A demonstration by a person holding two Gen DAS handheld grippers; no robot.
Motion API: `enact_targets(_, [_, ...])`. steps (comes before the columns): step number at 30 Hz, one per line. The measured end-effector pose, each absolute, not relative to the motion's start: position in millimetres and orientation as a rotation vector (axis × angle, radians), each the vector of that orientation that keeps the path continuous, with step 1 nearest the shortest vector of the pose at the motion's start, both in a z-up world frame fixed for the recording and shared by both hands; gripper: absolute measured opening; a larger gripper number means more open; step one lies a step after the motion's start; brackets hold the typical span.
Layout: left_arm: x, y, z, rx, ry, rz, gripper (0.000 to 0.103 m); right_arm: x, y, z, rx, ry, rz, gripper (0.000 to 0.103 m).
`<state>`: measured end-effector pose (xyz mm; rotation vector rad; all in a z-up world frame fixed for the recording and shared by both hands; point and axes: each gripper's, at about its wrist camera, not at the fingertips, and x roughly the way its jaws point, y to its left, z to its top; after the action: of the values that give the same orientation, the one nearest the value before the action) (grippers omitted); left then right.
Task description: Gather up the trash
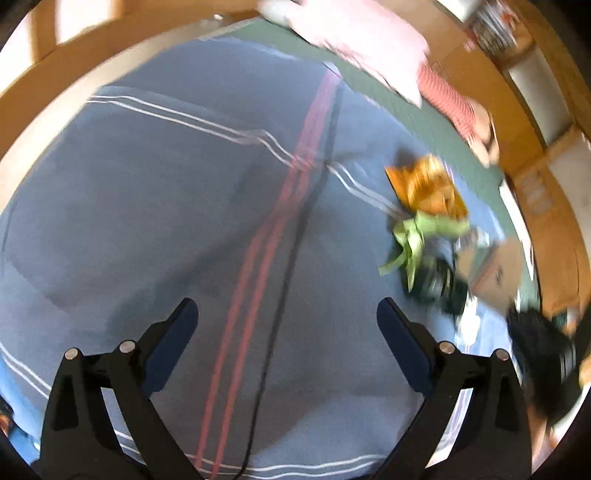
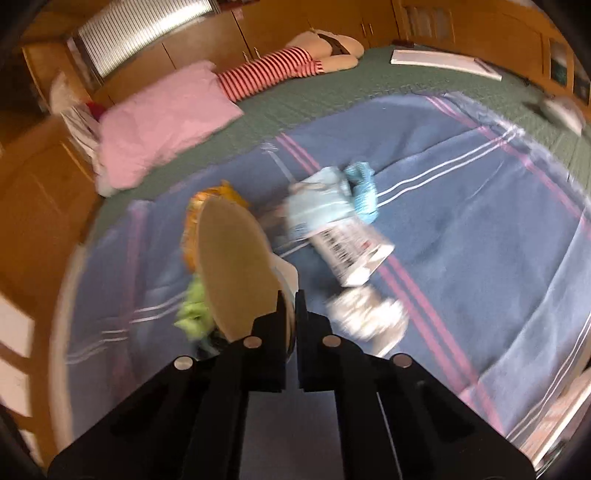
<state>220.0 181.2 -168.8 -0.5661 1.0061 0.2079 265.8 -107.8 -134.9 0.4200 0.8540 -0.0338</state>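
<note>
Trash lies on a blue striped blanket [image 2: 461, 221]. In the right wrist view my right gripper [image 2: 291, 299] is shut on the edge of a flat brown cardboard piece [image 2: 232, 266] that stands up to the left. Behind the cardboard peek an orange wrapper [image 2: 221, 195] and a green wrapper [image 2: 192, 306]. A light blue packet [image 2: 321, 206], a white barcode box [image 2: 351, 251] and crumpled white paper [image 2: 369, 314] lie just ahead. My left gripper [image 1: 288, 317] hangs open over bare blanket, with the orange wrapper [image 1: 428, 188] and green wrapper [image 1: 417, 240] to its upper right.
A pink pillow [image 2: 162, 122] and a red-striped stuffed doll [image 2: 280, 70] rest on the green bed cover [image 2: 332, 99] at the back. A white flat board [image 2: 443, 61] lies far right. Wooden cabinets [image 2: 295, 22] line the wall behind the bed.
</note>
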Motion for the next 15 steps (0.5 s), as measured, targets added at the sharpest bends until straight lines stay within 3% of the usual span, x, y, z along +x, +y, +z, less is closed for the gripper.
enact_targets(7, [181.9, 241.3, -149.8, -0.76, 0.838, 0.389, 0.097, 235.8, -50.9, -130.2, 0.486, 0.91, 0.298, 0.005])
enact_targets(15, [171.5, 260.6, -149.6, -0.826, 0.822, 0.418, 0.097, 251.6, -2.5, -204.6, 0.625, 1.296, 0.553, 0.005])
